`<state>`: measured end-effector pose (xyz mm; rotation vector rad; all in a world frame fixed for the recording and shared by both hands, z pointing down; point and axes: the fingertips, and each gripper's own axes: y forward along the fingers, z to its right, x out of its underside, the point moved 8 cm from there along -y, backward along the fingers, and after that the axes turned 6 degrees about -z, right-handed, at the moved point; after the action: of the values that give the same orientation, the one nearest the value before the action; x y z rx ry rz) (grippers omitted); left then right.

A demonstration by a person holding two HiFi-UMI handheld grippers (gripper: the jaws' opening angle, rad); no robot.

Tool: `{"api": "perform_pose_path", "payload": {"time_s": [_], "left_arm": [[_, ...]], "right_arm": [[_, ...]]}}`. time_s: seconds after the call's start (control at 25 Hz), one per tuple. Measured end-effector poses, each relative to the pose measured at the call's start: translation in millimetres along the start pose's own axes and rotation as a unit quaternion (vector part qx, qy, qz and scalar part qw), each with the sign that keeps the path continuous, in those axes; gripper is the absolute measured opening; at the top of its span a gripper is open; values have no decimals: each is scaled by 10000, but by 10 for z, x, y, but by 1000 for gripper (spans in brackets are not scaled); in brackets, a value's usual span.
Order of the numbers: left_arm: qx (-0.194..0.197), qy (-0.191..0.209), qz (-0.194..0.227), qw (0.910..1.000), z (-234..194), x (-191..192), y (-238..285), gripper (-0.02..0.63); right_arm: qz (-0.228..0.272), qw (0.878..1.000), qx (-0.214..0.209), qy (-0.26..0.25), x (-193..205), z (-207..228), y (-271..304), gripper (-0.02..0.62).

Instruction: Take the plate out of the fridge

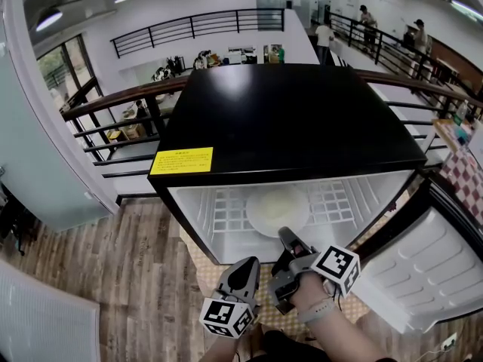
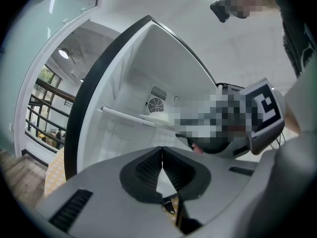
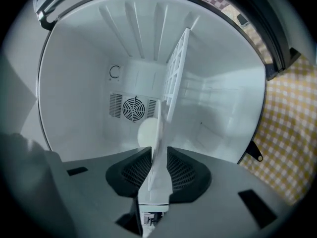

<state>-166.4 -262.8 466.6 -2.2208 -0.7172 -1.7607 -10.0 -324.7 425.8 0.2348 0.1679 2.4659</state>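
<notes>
A round white plate (image 1: 275, 206) lies on the white wire shelf (image 1: 339, 202) inside the open black fridge (image 1: 287, 119). My right gripper (image 1: 285, 236) reaches into the opening, rolled onto its side, at the plate's near rim. In the right gripper view the plate (image 3: 144, 133) runs edge-on between the pads (image 3: 181, 175), which press on its rim, and the shelf grid (image 3: 176, 78) stands beyond it. My left gripper (image 1: 245, 266) hangs just outside the fridge, to the left of the right one. Its jaws (image 2: 162, 155) meet with nothing between them.
The fridge door (image 1: 430, 270) stands swung open at the right. A yellow checked mat (image 1: 202, 268) lies under the fridge on the wooden floor (image 1: 128, 277). A fan grille (image 3: 132, 108) sits on the fridge's back wall. A dark railing (image 1: 113, 127) runs behind the fridge.
</notes>
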Motion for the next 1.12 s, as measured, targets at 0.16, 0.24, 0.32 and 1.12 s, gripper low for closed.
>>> {"api": "perform_pose_path", "payload": {"time_s": [0.16, 0.24, 0.32, 1.12], "left_arm": [[10, 0, 18, 10000, 17, 4, -9, 8], [2, 10, 23, 10000, 17, 1, -23, 8], [-10, 16, 36, 10000, 13, -10, -37, 8], [-11, -11, 76, 10000, 25, -18, -69, 8]], "right_arm": [[11, 9999, -115, 20, -36, -35, 15, 58], [38, 9998, -152, 87, -41, -32, 12, 52], [68, 9996, -200, 207, -30, -29, -5, 48], [22, 9987, -492, 112, -34, 19, -21, 51]]}}
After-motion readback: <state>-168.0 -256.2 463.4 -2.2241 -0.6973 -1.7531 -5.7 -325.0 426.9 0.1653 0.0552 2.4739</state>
